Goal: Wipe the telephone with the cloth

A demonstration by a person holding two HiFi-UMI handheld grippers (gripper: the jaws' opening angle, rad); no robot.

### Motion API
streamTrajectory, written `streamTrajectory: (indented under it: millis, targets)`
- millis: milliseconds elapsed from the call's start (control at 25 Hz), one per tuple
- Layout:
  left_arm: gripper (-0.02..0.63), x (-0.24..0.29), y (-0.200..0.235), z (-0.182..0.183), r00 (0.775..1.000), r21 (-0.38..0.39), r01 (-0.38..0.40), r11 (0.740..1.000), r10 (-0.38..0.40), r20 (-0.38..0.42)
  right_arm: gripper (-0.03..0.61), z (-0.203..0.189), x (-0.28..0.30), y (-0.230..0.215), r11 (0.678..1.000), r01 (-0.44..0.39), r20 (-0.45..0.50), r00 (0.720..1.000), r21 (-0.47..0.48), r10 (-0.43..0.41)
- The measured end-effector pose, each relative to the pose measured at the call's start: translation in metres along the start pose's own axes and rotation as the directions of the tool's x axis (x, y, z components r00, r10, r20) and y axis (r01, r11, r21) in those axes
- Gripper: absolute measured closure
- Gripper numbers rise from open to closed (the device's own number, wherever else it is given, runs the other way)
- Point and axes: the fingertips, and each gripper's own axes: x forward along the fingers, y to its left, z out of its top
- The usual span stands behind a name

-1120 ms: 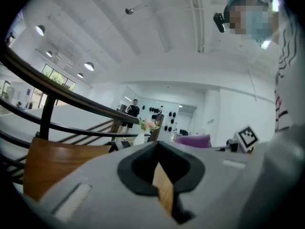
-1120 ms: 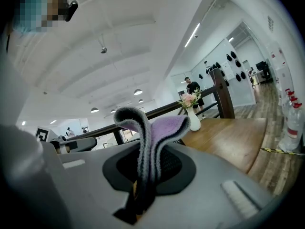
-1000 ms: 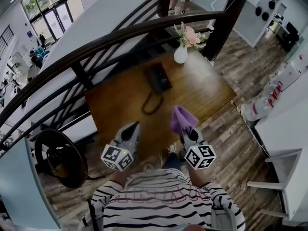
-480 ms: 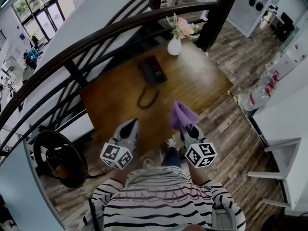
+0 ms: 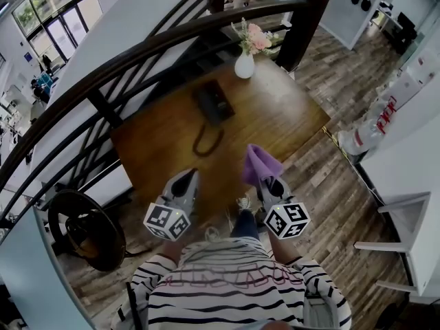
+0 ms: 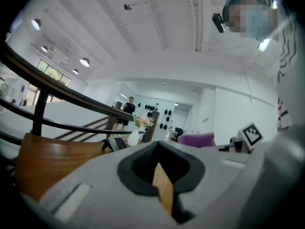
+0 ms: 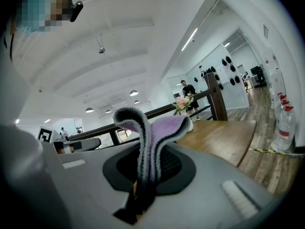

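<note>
Telephone [image 5: 212,104] lies on the table [image 5: 282,119]. Right gripper [image 5: 269,184] clamps the cloth [image 5: 260,163]; left gripper [image 5: 187,179] is closed, empty.

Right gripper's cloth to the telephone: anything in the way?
Nothing visible. Only bare table lies between the cloth in the right gripper and the telephone. Its coiled cord loops on the near side, and the vase stands beyond.
</note>
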Motion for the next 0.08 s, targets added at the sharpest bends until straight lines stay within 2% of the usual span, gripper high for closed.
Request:
streamTrajectory:
  millis: [80]
  targets:
    - [0.612, 0.0023, -0.0034, 0.0007, 1.000, -0.001, 0.002, 1.000, -0.002, -0.003, 0.545, 0.0022, -0.0019, -0.0020, 1.000, 0.001, -0.002, 1.000, 0.001, -0.001]
